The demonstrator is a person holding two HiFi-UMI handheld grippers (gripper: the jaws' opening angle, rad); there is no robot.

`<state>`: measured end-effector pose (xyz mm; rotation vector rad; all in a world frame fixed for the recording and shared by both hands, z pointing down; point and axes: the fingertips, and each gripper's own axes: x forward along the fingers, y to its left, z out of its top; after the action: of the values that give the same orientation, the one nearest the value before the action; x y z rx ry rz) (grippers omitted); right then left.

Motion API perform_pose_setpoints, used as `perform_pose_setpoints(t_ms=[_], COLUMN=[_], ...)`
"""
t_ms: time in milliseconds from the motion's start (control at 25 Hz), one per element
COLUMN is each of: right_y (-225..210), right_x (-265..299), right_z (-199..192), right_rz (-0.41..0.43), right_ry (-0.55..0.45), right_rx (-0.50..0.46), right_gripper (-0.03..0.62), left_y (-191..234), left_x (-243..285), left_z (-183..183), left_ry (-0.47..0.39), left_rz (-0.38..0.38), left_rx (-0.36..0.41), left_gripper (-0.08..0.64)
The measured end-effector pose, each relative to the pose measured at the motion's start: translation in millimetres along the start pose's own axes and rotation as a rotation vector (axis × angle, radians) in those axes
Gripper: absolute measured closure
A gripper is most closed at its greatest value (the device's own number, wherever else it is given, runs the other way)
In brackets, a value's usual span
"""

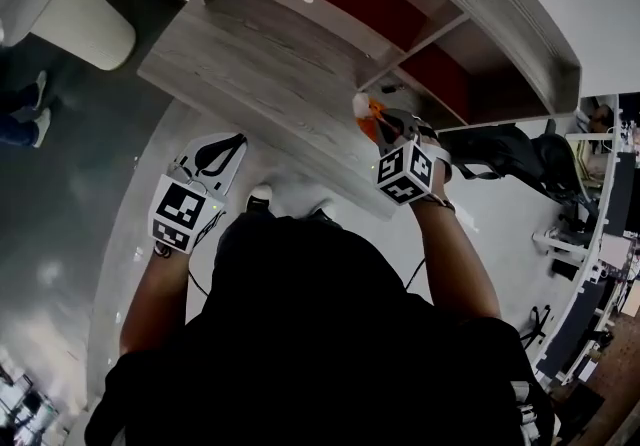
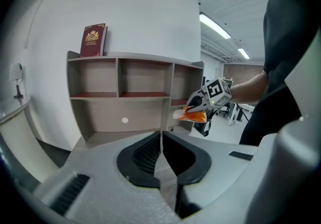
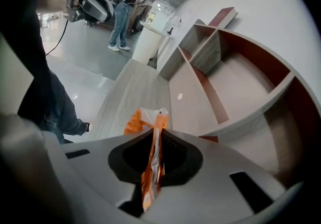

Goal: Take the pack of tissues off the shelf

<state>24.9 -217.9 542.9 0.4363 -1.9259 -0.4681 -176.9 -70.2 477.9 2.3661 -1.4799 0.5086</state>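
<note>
Right gripper [image 3: 159,132] pinching tissue pack [image 3: 144,119] — pack looks clear of shelf [image 3: 235,82]. Left gripper [image 2: 161,136] pressed together, empty — task seemingly near done.

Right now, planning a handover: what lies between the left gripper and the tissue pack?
Only bare wooden tabletop, per the head view; the right gripper pinches the tissue pack.
</note>
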Motion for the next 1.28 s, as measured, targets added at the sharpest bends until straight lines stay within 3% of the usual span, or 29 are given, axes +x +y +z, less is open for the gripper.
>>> perform_pose_setpoints(t_ms=[360,840,1280], right_y=[39.5,127.2,165.3], right_x=[70.2,152.7,190.2], right_z=[32.1,34.3,27.4], right_rz=[0.077,0.239,0.291], right_ry=[-0.009,0.043,0.096], right_rx=[-0.07,-0.155,-0.171], right_gripper=[0.568,0.568,0.568], left_y=[14.9,31.4,42.0], left_x=[-14.7,-26.9,-41.5], left_z=[-44.5,-86.7,-119.2], left_ry=[0.05,0.095,0.141], left_rz=[0.054,0.095,0.093], left_rx=[-0.082,-0.144,-0.177], left_gripper=[0.531,0.531,0.531])
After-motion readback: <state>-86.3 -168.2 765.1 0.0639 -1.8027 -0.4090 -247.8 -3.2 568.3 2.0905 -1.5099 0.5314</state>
